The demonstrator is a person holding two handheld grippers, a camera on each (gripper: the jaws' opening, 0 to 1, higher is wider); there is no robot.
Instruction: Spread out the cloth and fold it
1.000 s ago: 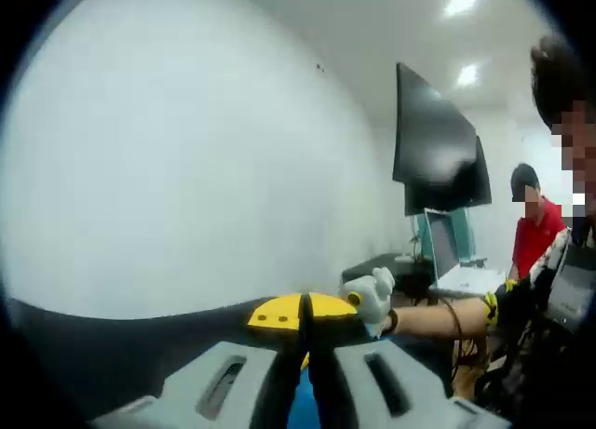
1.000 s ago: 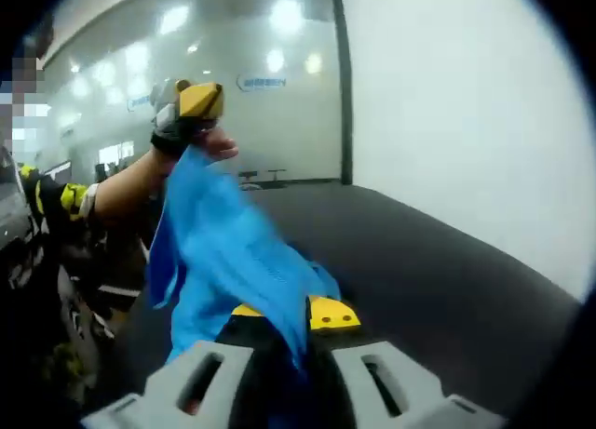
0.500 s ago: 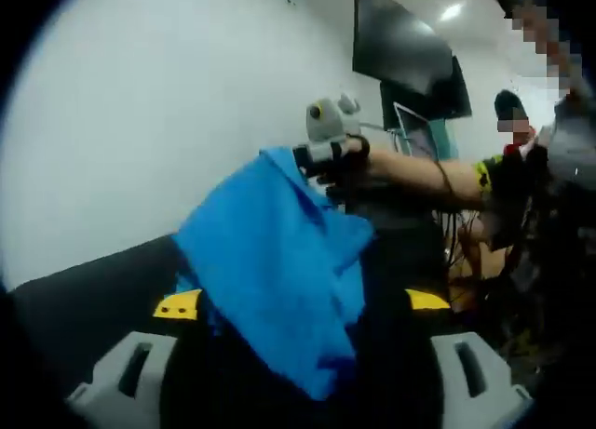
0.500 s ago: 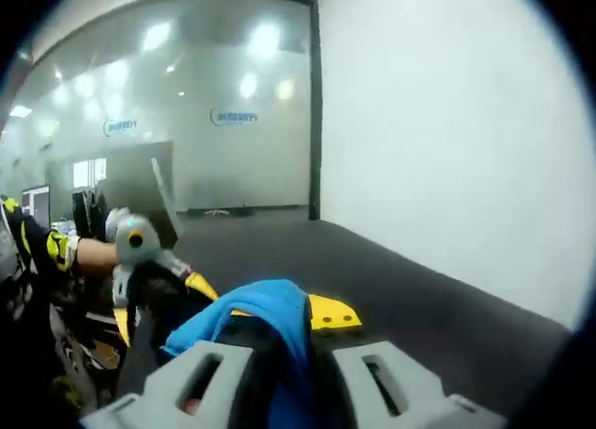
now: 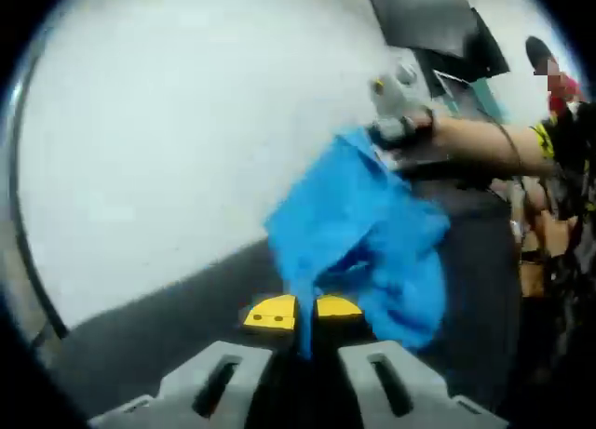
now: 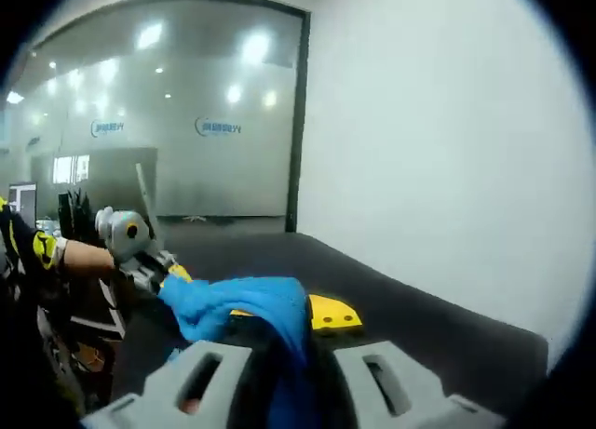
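Both grippers, left gripper (image 5: 305, 315) and right gripper (image 6: 279, 319), clamp the crumpled blue cloth (image 5: 363, 234) aloft (bunched between them); spreading unfinished, folding not begun.

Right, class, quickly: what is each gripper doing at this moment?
Left gripper: shut on the blue cloth.
Right gripper: shut on the blue cloth.

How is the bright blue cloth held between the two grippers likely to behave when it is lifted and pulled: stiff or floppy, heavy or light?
Probably floppy: the bright blue cloth sags in loose folds between the left gripper and the right gripper. Likely light, since thin pinches at two edges seem to carry it above the dark table. It may bunch rather than flatten, as it drapes crumpled over the right gripper's jaws.
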